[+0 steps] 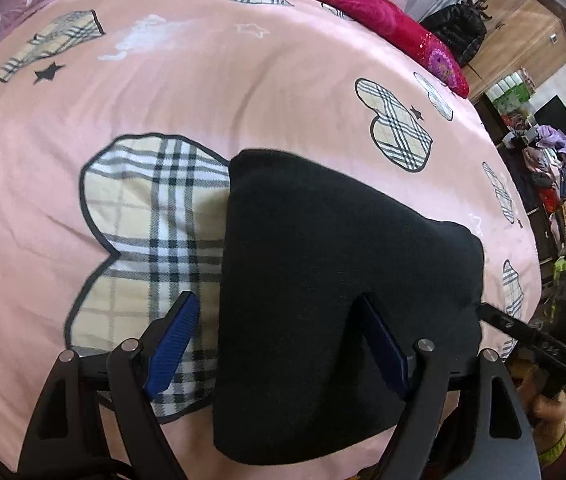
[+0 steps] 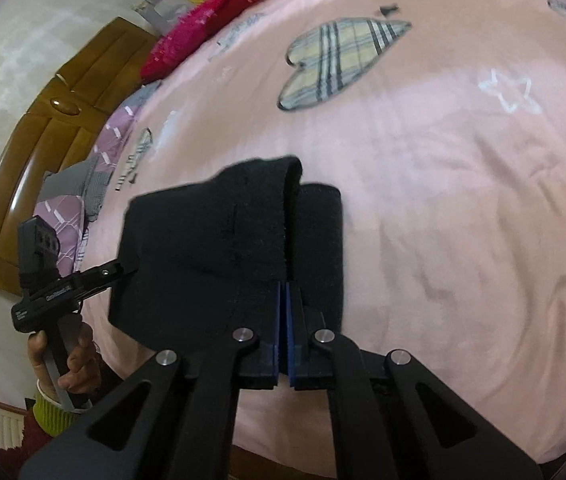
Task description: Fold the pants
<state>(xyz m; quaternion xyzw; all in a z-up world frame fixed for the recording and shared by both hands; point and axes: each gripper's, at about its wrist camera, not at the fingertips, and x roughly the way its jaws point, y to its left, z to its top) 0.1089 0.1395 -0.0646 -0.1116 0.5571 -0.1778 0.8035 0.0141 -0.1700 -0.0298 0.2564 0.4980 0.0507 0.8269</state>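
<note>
The black pants lie folded into a thick bundle on the pink bedspread. My left gripper is open over the bundle's near left part; its left finger rests on the bedspread and its right finger is on the cloth. In the right wrist view my right gripper is shut on the near edge of the pants, with the top layer raised a little. The right gripper also shows at the bundle's right edge in the left wrist view. The left gripper's body shows at the left in the right wrist view.
A red floral blanket lies along the far side of the bed. Purple pillows and a wooden headboard are at the left. A pile of clothes and furniture stand past the bed's right edge.
</note>
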